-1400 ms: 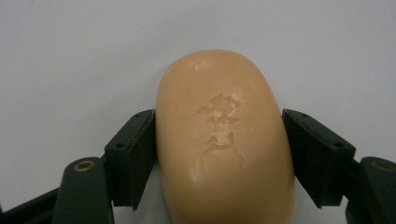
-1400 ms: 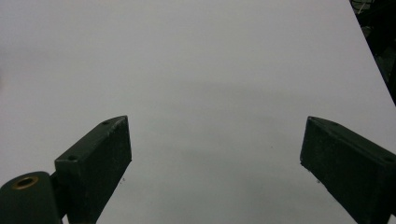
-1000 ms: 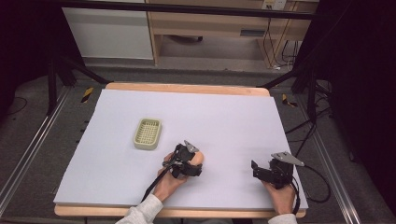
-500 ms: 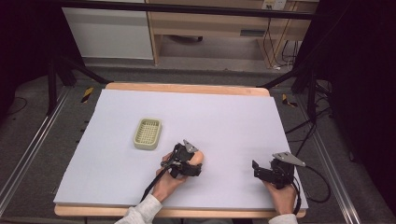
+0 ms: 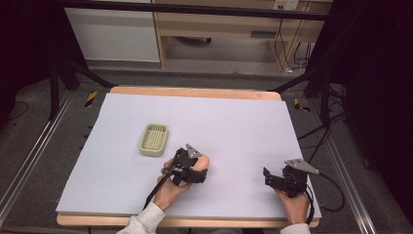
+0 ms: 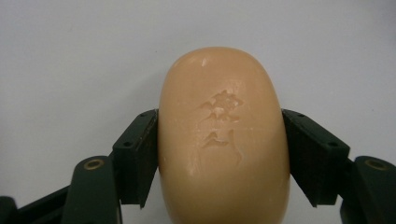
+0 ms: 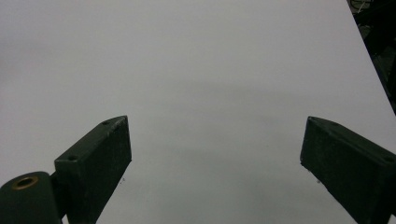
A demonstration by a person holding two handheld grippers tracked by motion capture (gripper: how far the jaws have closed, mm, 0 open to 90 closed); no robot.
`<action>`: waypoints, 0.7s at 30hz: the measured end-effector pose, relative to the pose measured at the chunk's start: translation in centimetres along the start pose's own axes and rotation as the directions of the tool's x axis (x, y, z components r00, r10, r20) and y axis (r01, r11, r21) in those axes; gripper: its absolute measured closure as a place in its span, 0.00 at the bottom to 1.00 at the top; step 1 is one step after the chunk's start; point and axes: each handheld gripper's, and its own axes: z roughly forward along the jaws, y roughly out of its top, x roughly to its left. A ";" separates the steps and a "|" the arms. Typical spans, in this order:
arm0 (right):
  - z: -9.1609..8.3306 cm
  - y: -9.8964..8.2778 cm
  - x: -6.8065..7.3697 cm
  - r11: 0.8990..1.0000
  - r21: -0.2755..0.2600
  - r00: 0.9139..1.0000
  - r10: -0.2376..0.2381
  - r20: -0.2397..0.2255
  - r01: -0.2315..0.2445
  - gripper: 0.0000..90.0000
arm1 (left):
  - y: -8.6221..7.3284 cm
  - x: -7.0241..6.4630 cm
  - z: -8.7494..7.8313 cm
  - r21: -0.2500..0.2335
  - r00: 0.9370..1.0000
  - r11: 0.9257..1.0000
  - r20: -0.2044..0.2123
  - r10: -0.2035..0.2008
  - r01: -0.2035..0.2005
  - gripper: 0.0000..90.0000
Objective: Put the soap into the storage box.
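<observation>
A tan oval bar of soap [image 6: 223,140] with a stamped mark on top sits between the two black jaws of my left gripper [image 6: 219,154], which press on its sides. In the high view that soap [image 5: 201,161] pokes out past the left gripper [image 5: 197,168] near the table's middle front. A pale green slotted soap dish [image 5: 154,139] rests on the white table top [image 5: 234,122], a little to the left and beyond the left gripper. My right gripper [image 5: 269,179] stands open at the front right, and its jaws [image 7: 215,163] hold nothing over bare white surface.
The table has a wooden rim [image 5: 195,91] at its far edge. Black stand legs [image 5: 63,73] and cables [image 5: 311,131] lie on the floor around it. A wooden cabinet [image 5: 219,29] stands behind the table.
The left gripper with the soap has barely shifted. The right gripper has edged slightly to the right.
</observation>
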 end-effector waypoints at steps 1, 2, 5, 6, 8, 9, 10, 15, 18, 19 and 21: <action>0.0 0.0 0.0 1.000 -0.001 1.000 0.001 -0.002 -0.001 0.10 | 0.0 0.1 -0.1 0.000 1.000 1.000 0.001 0.003 -0.003 0.35; 0.0 0.0 0.0 1.000 0.000 1.000 0.000 -0.001 0.000 0.10 | 0.0 0.1 -0.3 -0.002 1.000 1.000 -0.001 0.001 -0.001 0.35; -0.1 0.0 0.1 1.000 -0.004 1.000 0.001 -0.005 -0.001 0.10 | 0.1 0.3 -0.9 -0.013 1.000 1.000 -0.005 0.005 -0.005 0.35; -0.1 0.0 0.1 1.000 -0.004 1.000 0.000 -0.004 0.000 0.10 | 0.1 0.3 -1.1 -0.022 1.000 1.000 -0.006 0.001 -0.001 0.35; -0.1 0.0 0.1 1.000 -0.003 1.000 0.001 -0.006 -0.001 0.10 | 0.2 0.5 -1.5 -0.026 1.000 1.000 -0.006 0.000 0.000 0.35; -0.1 0.0 0.1 1.000 -0.003 1.000 -0.002 -0.005 0.002 0.10 | 0.2 0.6 -1.7 -0.032 1.000 0.999 -0.009 -0.002 0.002 0.35; -0.1 0.0 0.1 1.000 -0.003 1.000 -0.002 -0.005 0.002 0.10 | 0.2 0.7 -1.9 -0.035 1.000 0.999 -0.008 -0.003 0.003 0.35; -0.1 0.0 0.1 1.000 -0.003 1.000 -0.002 -0.005 0.002 0.10 | 0.4 1.4 -2.7 -0.059 1.000 0.998 -0.016 -0.021 0.020 0.35; -0.1 0.0 0.1 1.000 -0.003 1.000 -0.002 -0.004 0.002 0.10 | 0.4 1.9 -3.3 -0.072 0.999 0.997 -0.024 -0.034 0.032 0.35; -0.1 0.0 0.1 1.000 -0.003 1.000 -0.001 -0.005 0.001 0.10 | 0.5 2.0 -3.4 -0.071 0.999 0.997 -0.026 -0.035 0.033 0.35; -0.1 0.0 0.2 1.000 -0.003 1.000 -0.001 -0.004 0.001 0.10 | 0.5 2.4 -3.7 -0.079 0.998 0.996 -0.031 -0.046 0.044 0.35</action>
